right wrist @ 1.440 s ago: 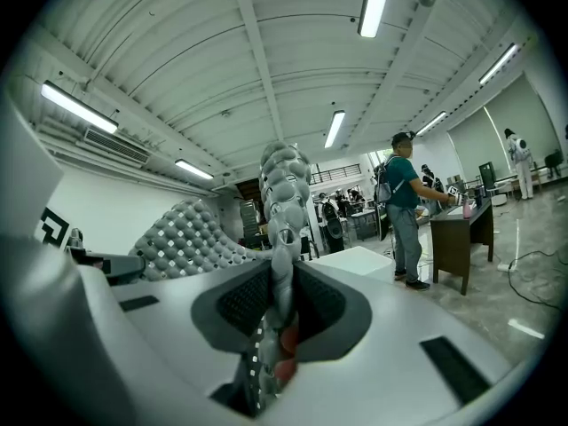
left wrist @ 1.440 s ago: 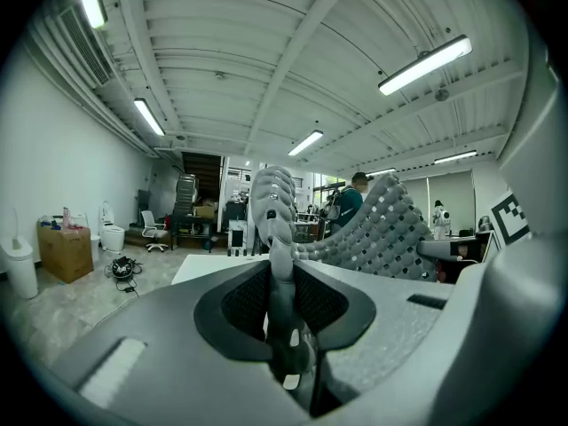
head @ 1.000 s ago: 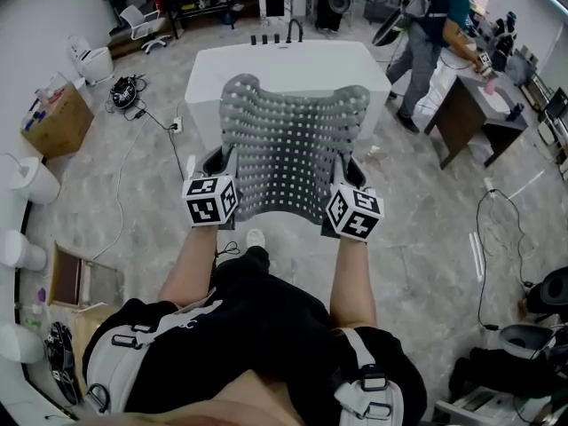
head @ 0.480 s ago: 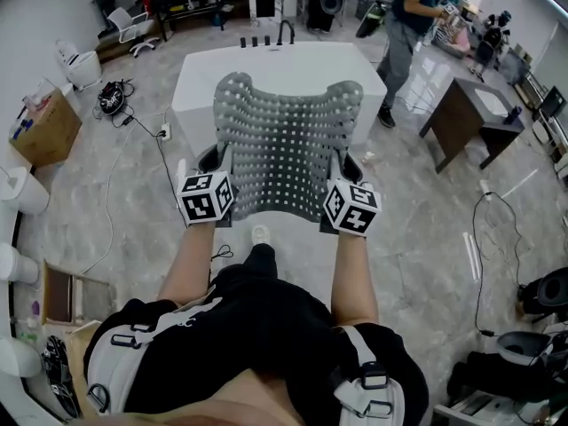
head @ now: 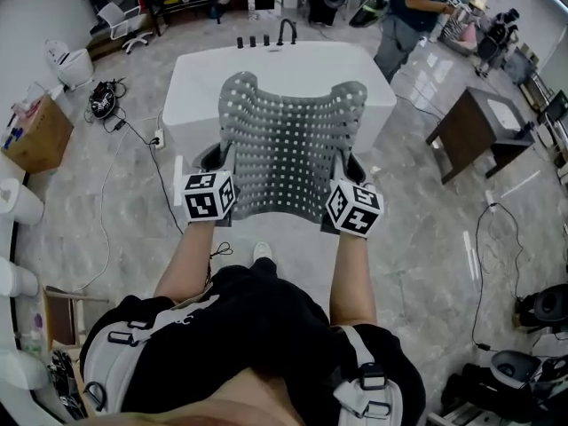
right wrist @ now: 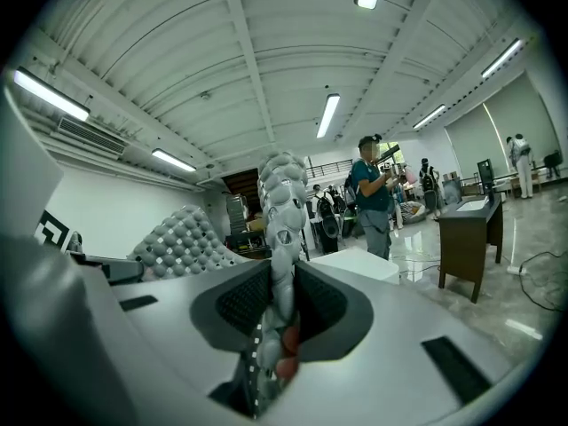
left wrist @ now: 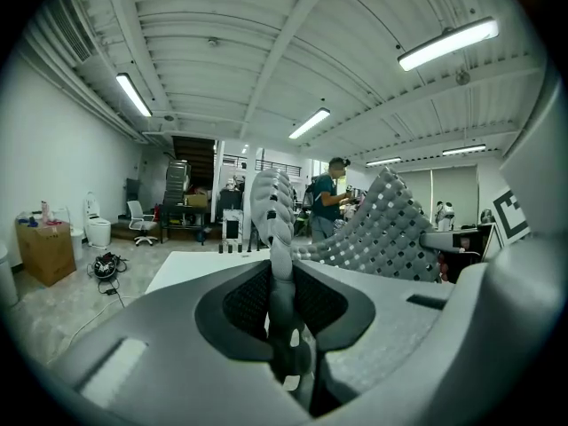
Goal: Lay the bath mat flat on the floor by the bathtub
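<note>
A grey bubbled bath mat with rows of small holes hangs spread in the air between both grippers, in front of the white bathtub. My left gripper is shut on the mat's left edge, which runs up between its jaws. My right gripper is shut on the right edge, and the mat bulges off to the left there. The mat's far end curls up over the tub rim. The marker cubes hide both fingertips in the head view.
A person stands at the back right near a dark wooden desk. A cardboard box, a toilet and cables lie at the left. More cables and gear lie at the right. My shoe rests on the marble floor.
The view has shifted slightly forward toward the tub. The mat stays held in both grippers at much the same height. The person at the back right has walked further away.
</note>
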`<control>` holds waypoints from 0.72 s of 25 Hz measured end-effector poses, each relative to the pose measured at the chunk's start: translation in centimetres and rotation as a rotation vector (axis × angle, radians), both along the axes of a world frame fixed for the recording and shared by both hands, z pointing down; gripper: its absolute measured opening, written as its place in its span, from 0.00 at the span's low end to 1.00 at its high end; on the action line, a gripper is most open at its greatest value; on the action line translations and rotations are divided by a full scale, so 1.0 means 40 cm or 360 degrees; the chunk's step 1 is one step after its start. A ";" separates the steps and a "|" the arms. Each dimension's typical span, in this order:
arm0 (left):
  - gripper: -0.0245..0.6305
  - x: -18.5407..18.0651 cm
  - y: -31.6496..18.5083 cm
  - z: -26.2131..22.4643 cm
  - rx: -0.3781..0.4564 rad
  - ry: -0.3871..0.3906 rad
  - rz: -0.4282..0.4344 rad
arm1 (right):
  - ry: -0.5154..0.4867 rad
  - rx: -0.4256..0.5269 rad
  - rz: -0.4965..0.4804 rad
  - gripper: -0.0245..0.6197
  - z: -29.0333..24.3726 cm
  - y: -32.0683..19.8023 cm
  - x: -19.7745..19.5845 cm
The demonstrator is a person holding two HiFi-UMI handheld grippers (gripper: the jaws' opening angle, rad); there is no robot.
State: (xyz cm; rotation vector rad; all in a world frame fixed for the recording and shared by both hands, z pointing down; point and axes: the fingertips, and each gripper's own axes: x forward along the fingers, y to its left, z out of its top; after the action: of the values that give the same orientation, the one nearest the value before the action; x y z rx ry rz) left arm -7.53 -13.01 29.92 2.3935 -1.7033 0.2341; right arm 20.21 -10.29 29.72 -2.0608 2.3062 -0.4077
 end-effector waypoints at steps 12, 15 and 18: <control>0.14 -0.031 -0.434 0.062 -0.0103 0.0002 0.0041 | -0.0012 -0.0102 0.0080 0.15 0.064 -0.419 0.001; 0.14 -0.032 -0.484 0.107 -0.0174 0.0005 0.0014 | -0.0021 -0.0166 0.0072 0.16 0.103 -0.475 0.013; 0.14 -0.037 -0.513 0.155 -0.0257 0.0005 -0.0029 | -0.0013 -0.0241 0.0035 0.16 0.148 -0.523 0.020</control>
State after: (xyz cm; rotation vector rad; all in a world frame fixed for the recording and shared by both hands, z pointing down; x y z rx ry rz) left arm -9.00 -33.55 36.10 2.2604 -1.6375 0.3509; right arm 21.03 -31.20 35.66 -2.1430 2.3123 -0.6066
